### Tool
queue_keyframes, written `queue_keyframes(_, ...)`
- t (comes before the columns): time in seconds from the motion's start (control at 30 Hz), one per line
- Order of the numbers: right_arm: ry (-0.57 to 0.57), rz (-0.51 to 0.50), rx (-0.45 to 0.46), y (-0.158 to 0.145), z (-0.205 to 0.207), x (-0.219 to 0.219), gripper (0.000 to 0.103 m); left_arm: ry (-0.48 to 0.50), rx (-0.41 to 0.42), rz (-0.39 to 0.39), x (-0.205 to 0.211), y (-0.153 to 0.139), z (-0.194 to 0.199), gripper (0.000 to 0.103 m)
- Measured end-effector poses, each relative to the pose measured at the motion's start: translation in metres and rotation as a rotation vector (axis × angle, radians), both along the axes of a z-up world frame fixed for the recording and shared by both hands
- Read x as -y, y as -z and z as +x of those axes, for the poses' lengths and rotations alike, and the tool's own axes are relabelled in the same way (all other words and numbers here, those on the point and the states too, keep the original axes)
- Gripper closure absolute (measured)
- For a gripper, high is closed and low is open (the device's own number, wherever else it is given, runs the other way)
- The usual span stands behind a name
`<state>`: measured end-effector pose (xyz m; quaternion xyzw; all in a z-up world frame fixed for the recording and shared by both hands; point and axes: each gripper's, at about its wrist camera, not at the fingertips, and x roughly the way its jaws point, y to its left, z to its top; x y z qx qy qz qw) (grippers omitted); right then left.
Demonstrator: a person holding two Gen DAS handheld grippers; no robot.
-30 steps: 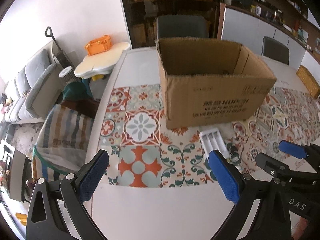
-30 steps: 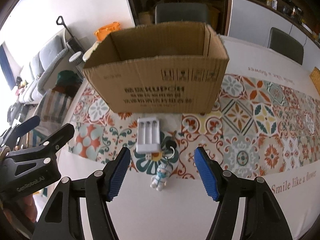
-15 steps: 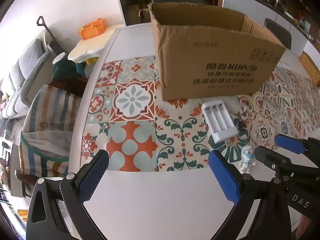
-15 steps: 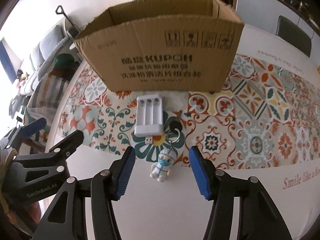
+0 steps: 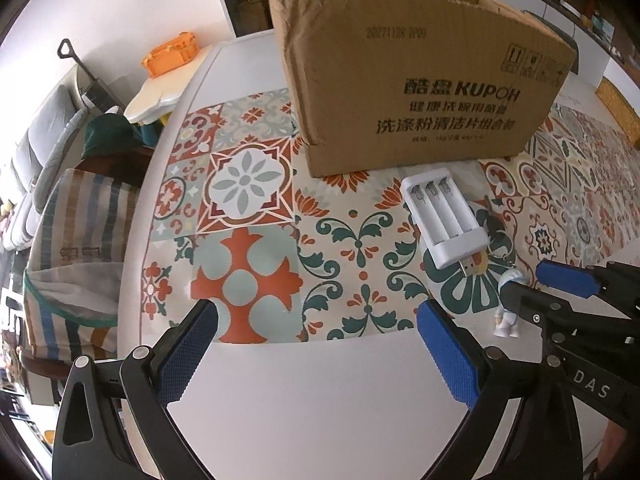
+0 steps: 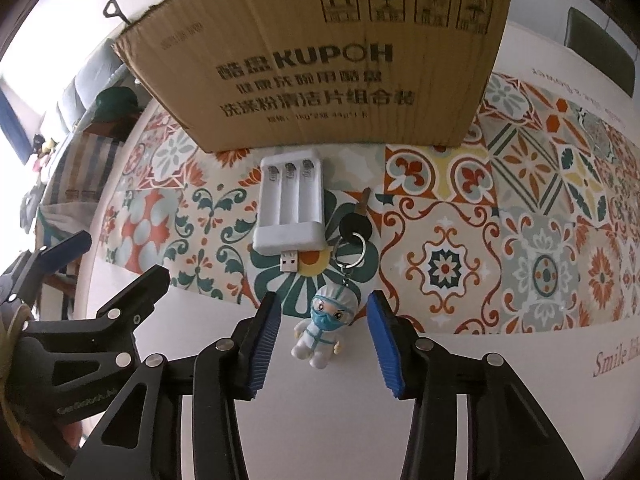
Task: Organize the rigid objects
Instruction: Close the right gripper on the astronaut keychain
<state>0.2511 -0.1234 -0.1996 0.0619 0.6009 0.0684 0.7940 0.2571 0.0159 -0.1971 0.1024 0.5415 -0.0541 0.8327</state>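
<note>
Right gripper (image 6: 322,334) fingers apart, straddling small white masked-medic keychain figurine (image 6: 322,326), not touching. Step looks like pre-grasp; next: close, lift into brown cardboard box (image 6: 320,60). White three-slot USB battery charger (image 6: 290,208) lies beside. Left gripper (image 5: 316,344) open, idle over patterned tile-print tablecloth (image 5: 248,208); sofa at left.

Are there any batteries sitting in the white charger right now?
No, all three slots of the white charger are bare, showing only the metal contacts at the end toward the cardboard box.

White charger (image 6: 290,206), brown box (image 6: 320,60), blue fingers (image 6: 265,344).
</note>
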Motion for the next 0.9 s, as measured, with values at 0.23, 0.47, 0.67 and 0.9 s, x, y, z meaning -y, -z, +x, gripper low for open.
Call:
queue_keyframes(0.23, 0.007, -0.006, -0.027, 0.015, 0.004, -0.002, 0.063, 0.015, -0.011, -0.004, 0.004, 0.007, 0.003, 0.001)
queue_keyframes(0.47, 0.006, -0.005, -0.043, 0.027, 0.009, -0.004, 0.072, 0.017, -0.02, -0.003, 0.004, 0.012, 0.005, 0.001)
queue_keyframes(0.67, -0.002, -0.014, -0.033, 0.03, 0.009, -0.011, 0.075, 0.052, -0.005, -0.011, 0.007, 0.013, 0.006, 0.001)
queue_keyframes(0.9, 0.027, 0.009, -0.007, 0.019, 0.0, 0.001, 0.075, 0.157, 0.039, -0.039, 0.019, 0.006, 0.009, 0.002)
